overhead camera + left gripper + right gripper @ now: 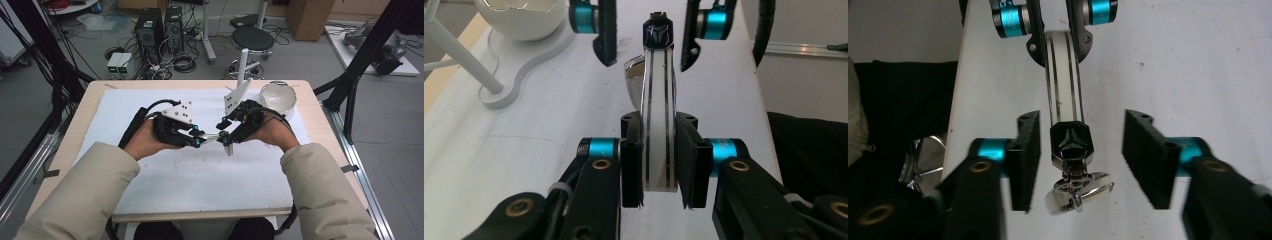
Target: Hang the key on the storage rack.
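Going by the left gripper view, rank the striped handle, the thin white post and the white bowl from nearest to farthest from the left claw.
1. Striped handle: clamped between the left claw's jaws.
2. Thin white post: standing off to the left, farther up the table.
3. White bowl: top left, farthest.

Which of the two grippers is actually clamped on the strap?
The left gripper: its pads press the white strap. The right gripper stands open around the buckle end.

high view: overhead, facing forward-down | gripper views: close, facing each other, sharing the strap (658, 115)

The bowl (519, 20) is cut off by the top edge, and the strap's (658, 130) clamped middle is hidden.
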Demonstrator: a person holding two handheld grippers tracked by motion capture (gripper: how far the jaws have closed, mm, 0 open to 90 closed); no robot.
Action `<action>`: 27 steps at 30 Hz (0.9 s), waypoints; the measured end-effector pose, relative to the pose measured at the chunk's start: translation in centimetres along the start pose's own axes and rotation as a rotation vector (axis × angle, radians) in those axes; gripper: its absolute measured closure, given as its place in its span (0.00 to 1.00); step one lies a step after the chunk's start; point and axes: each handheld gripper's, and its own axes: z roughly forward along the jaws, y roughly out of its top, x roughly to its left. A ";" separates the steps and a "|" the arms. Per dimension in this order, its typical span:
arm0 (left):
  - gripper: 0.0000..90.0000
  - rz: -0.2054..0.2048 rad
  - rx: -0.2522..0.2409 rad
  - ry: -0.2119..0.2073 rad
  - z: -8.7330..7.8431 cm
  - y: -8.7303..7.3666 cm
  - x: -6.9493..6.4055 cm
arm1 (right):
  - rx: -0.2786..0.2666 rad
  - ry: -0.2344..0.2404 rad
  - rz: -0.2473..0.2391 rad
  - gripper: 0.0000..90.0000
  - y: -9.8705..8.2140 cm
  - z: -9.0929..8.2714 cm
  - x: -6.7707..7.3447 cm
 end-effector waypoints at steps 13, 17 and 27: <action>0.83 -0.001 -0.008 -0.003 -0.1 -0.1 0.1 | 0.020 0.037 -0.055 0.83 0.2 0.2 0.1; 0.83 -0.007 -0.024 -0.007 -0.2 -0.2 0.2 | -0.005 0.033 -0.060 0.83 0.2 -0.1 0.2; 0.40 -0.092 -0.233 0.112 -2.4 -3.4 0.3 | -0.113 0.002 0.073 0.83 -0.9 -1.8 -0.9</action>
